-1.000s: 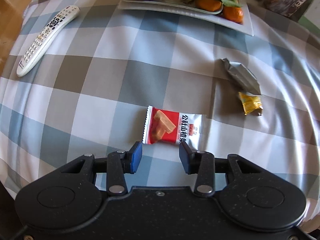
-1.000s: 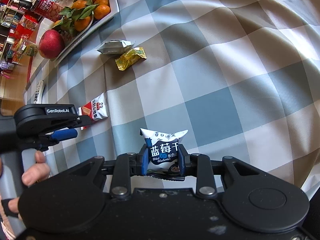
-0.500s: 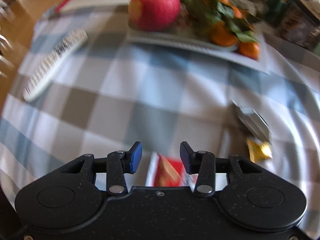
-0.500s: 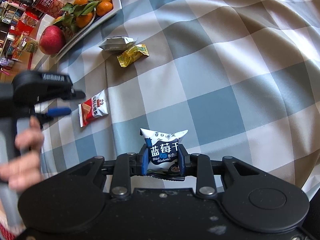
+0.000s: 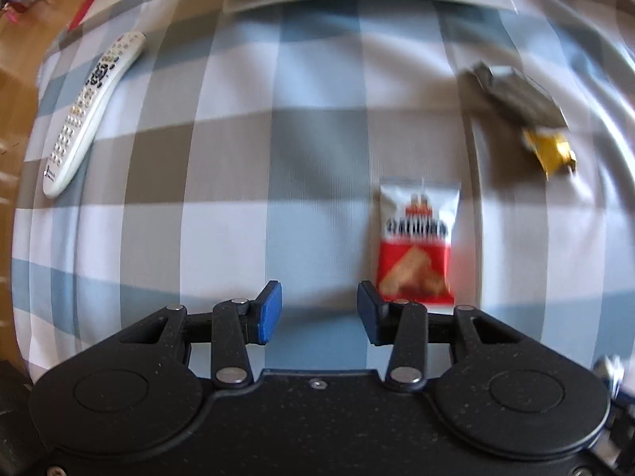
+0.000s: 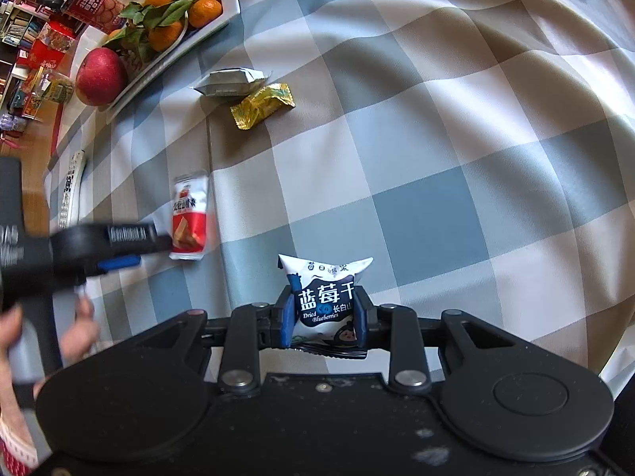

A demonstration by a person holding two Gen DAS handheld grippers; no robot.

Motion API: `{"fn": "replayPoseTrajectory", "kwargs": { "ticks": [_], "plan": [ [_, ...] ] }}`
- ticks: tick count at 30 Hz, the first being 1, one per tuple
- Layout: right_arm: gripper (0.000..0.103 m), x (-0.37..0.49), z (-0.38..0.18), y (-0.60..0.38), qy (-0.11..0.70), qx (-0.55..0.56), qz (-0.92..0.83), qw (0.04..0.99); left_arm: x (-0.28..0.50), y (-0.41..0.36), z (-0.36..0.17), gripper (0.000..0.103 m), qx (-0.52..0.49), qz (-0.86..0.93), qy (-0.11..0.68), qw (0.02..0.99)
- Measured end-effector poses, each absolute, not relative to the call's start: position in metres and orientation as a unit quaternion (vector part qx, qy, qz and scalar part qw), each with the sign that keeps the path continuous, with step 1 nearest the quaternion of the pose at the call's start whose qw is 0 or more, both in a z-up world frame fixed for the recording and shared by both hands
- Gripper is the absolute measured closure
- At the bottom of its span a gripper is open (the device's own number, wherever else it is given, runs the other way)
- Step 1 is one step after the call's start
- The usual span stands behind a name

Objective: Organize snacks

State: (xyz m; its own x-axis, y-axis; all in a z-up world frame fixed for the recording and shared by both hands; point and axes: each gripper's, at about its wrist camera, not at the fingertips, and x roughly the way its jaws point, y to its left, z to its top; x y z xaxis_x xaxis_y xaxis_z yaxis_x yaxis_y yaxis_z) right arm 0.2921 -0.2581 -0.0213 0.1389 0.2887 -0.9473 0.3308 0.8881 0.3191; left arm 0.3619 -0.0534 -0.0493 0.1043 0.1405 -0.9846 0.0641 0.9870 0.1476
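A red and white snack packet (image 5: 416, 240) lies on the checked tablecloth, just right of my left gripper (image 5: 319, 311), which points down, open, with only cloth between its blue pads. The same packet (image 6: 189, 216) shows in the right wrist view beside the left gripper (image 6: 119, 254). My right gripper (image 6: 323, 317) is shut on a white and dark blue blueberry snack packet (image 6: 323, 289), held above the cloth. A silver packet (image 6: 228, 82) and a gold wrapped snack (image 6: 262, 105) lie further off near the tray.
A white tray (image 6: 228, 4) with tangerines (image 6: 204, 10) and a red apple (image 6: 101, 75) sits at the far side. A white remote control (image 5: 89, 113) lies at the left by the table's edge. A hand (image 6: 12, 329) grips the left tool's handle.
The left gripper rolled and shifted: the red packet, earlier lying crosswise straight ahead of its pads, now stands lengthwise to their right. The right gripper and its blueberry packet have not moved.
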Motion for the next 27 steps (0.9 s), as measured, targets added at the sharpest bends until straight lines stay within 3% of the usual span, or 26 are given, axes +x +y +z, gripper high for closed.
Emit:
{"fn": "replayPoseTrajectory", "kwargs": {
  "ticks": [9, 27],
  "plan": [
    [0.073, 0.293, -0.021, -0.258, 0.652, 0.238, -0.024, 0.719, 0.358, -0.053, -0.021, 0.052, 0.011, 0.011, 0.651, 0.759],
    [0.073, 0.290, -0.019, -0.258, 0.652, 0.238, -0.018, 0.719, 0.378, -0.082, -0.050, 0.051, -0.010, 0.017, 0.661, 0.750]
  ]
}}
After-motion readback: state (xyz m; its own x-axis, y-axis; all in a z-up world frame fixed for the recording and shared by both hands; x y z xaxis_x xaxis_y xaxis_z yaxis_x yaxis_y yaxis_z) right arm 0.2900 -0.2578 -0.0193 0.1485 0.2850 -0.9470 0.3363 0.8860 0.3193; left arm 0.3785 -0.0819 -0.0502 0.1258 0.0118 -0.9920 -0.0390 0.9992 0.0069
